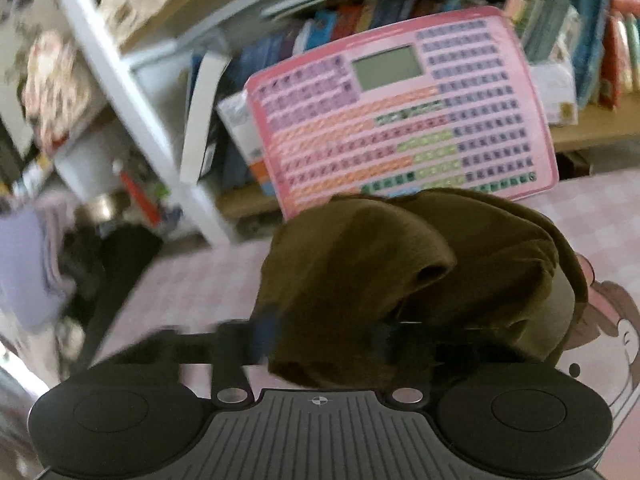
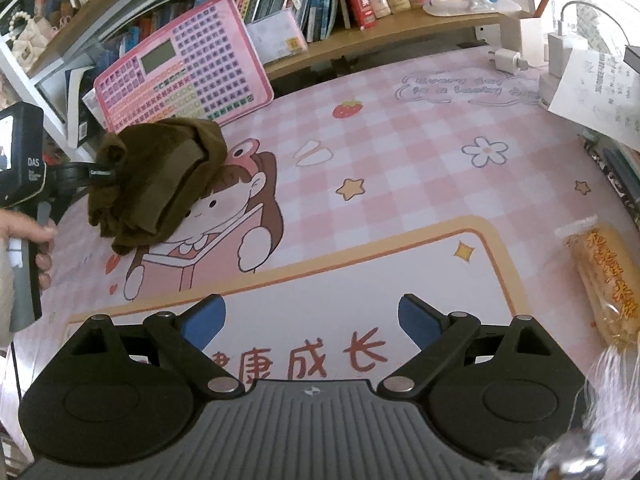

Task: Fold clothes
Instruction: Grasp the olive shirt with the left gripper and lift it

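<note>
A dark olive-brown garment sits bunched up at the far left of the pink checked desk mat, over the cartoon girl print. In the left wrist view the garment fills the middle and drapes over my left gripper, hiding the tips; one blurred blue pad shows at its left edge. The jaws look drawn in on the cloth. From the right wrist view, the left gripper pokes into the bundle from the left, held by a hand. My right gripper stands open over the mat's front, nothing between its blue pads.
A pink toy keyboard board leans against the bookshelf just behind the garment. A wrapped orange snack packet lies at the right edge. Chargers and a sheet of paper occupy the back right corner.
</note>
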Demonstrator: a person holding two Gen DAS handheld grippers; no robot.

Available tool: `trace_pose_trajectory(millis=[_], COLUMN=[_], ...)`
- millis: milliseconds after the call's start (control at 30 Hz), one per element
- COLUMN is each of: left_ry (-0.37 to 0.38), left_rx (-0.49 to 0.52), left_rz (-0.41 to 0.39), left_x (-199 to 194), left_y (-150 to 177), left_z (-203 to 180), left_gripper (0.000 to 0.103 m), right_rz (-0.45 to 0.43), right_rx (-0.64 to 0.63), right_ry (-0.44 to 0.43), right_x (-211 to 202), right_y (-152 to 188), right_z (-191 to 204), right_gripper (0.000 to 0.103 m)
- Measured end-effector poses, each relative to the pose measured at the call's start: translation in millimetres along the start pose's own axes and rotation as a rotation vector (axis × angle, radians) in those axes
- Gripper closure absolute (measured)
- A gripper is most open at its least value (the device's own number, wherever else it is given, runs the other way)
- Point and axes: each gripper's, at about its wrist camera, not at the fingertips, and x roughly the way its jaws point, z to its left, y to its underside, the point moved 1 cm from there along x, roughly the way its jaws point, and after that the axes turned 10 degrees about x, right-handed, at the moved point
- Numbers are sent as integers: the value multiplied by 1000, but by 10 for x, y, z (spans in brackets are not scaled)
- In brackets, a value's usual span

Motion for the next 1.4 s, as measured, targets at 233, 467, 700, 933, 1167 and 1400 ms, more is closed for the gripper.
trace_pose_trajectory(millis=[233,467,700,933,1167,1400], left_ry=[24,114,231,322,594,177], left_rx=[-149,-107,-30,-64,-41,-214], left_rz=[21,-4,-12,-68,-208,-23], left_x=[-213,-868,-1168,-1311,-1729,-1340], left_y=[495,1069,1347,1257,1050,1430], left_z=[615,761,485,439,339,1494], left_gripper=[102,102,102,102,102,102], right_rz=[20,64,84,73,79,90], right_rx=[-51,-117,-164,-144,-28,21], right_ry=[-45,-110,-127,-100,-75,-72], right_x=[73,185,232,217,273,329], right_y=[54,144,230,220,109,91], right_z=[231,552,740,707,581,601], right_gripper=[10,9,9,9,9,9])
